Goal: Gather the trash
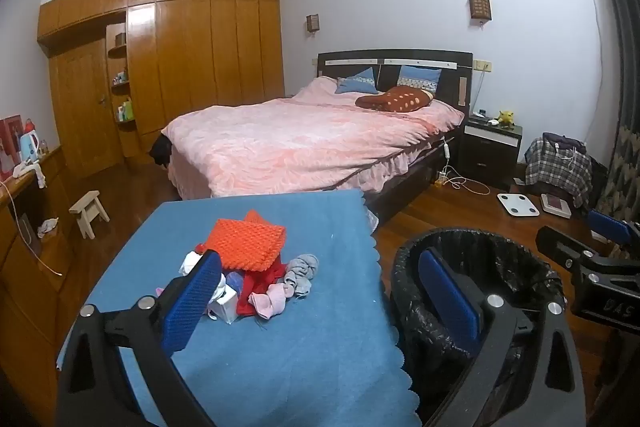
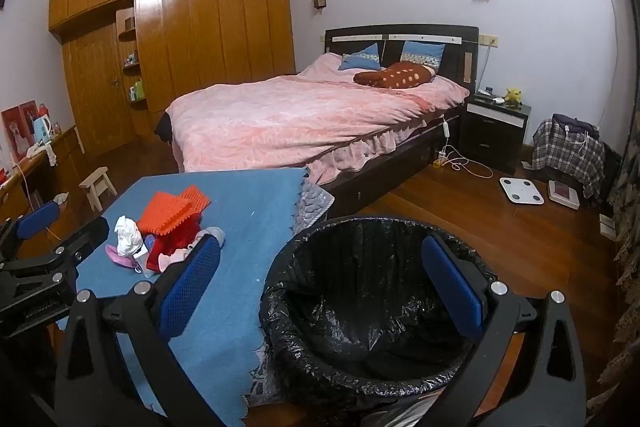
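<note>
We see the left gripper (image 1: pixel 320 301) low in the left wrist view, jaws spread wide, nothing between the blue ribbed pads (image 1: pixel 192 303). Its near finger covers part of the trash pile (image 1: pixel 256 279), so the pile's left edge is hard to read. The right gripper (image 2: pixel 320 287) stands just as wide and empty in the right wrist view, hanging over the bin (image 2: pixel 368 307).

The pile sits at centre left of the left wrist view, on the tabletop (image 1: pixel 312 347), which wears a blue felt-like cloth with a scalloped edge. What we can make out:
- orange mat (image 1: pixel 248 241), bumpy, rectangular, folded, lying on top
- red cloth (image 1: pixel 256 287), crumpled, partly under the mat
- grey sock (image 1: pixel 302 269), balled, soft, at the pile's right
- pink scraps (image 1: pixel 270 301), limp, at the near edge
- white crumpled paper (image 2: pixel 127 231), clearer in the right wrist view
- a small white box-like piece near the finger; we cannot tell what it is

The bin is round, lined with a glossy, wrinkled black bag; it stands just beside the tabletop's right edge. Its bottom is dark and we cannot read the contents. In the left wrist view its lower rim is cut off by the gripper frame.

Beyond lie a bed (image 1: pixel 304 139) with a pink quilt, and a glossy wooden wardrobe (image 1: pixel 192 55) at upper left.
</note>
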`<state>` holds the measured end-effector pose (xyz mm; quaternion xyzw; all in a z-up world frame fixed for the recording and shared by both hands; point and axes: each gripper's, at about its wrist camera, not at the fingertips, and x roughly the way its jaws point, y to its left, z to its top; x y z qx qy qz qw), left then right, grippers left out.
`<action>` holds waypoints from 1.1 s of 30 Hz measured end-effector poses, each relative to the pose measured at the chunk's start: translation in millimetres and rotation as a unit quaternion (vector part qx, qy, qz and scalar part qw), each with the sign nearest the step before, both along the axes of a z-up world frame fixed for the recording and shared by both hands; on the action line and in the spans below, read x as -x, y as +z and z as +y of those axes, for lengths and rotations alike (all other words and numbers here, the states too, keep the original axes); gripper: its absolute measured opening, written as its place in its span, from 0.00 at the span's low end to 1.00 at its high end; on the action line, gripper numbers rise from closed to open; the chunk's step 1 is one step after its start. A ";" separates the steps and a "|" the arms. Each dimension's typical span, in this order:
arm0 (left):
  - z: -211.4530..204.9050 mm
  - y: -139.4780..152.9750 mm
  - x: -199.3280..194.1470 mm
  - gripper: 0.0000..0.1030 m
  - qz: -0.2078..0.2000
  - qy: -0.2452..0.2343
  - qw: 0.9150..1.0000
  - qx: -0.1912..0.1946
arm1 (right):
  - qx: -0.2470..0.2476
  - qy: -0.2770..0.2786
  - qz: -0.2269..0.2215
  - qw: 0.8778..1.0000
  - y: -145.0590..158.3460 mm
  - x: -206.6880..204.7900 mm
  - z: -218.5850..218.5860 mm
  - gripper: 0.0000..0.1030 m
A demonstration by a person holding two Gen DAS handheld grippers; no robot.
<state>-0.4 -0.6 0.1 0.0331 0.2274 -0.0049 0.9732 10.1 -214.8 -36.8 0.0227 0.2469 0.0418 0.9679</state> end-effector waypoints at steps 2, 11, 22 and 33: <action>-0.2 0.0 0.1 0.94 0.000 0.000 1.000 0.000 | 0.001 -0.001 0.003 1.000 -0.1 -0.7 0.1 0.95; 0.7 1.2 1.2 0.94 0.001 0.000 1.000 0.005 | -0.002 0.001 0.004 1.000 -0.4 -1.5 0.2 0.95; 3.2 -1.8 -2.9 0.94 0.003 0.002 1.000 0.006 | -0.003 0.000 0.005 1.000 -0.8 -1.9 1.5 0.95; 6.5 -1.7 -2.5 0.94 0.004 0.002 1.000 0.007 | -0.003 0.000 0.005 1.000 -0.9 -2.2 2.0 0.95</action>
